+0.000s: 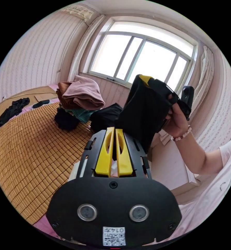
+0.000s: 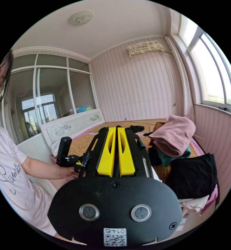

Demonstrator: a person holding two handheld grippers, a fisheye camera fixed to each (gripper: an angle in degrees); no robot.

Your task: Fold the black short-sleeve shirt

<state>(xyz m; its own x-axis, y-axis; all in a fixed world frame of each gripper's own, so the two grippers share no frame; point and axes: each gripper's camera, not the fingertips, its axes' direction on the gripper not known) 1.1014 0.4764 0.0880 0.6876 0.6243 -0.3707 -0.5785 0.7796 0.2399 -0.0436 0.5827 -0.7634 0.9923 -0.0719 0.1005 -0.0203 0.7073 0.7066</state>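
The black short-sleeve shirt (image 1: pixel 144 112) hangs in the air above the bed's edge. In the left gripper view its top is draped over the right gripper (image 1: pixel 146 78), which a hand holds up by the window. The shirt's lower edge runs down to my left gripper (image 1: pixel 114 129), whose yellow jaws are shut with dark cloth between them. In the right gripper view the right gripper (image 2: pixel 116 128) is shut, with a dark strip between the jaws, and the shirt is hidden under its body. The left gripper (image 2: pixel 78 162) sits lower left in a hand.
A pile of clothes topped by a pink garment (image 1: pixel 81 93) (image 2: pixel 174 136) lies on the bamboo mat (image 1: pixel 29 148). A folded black stack (image 2: pixel 194 174) sits at the bed's near corner. Loose black garments (image 1: pixel 10 113) lie far off. A white headboard (image 2: pixel 74 125) stands beyond the mat.
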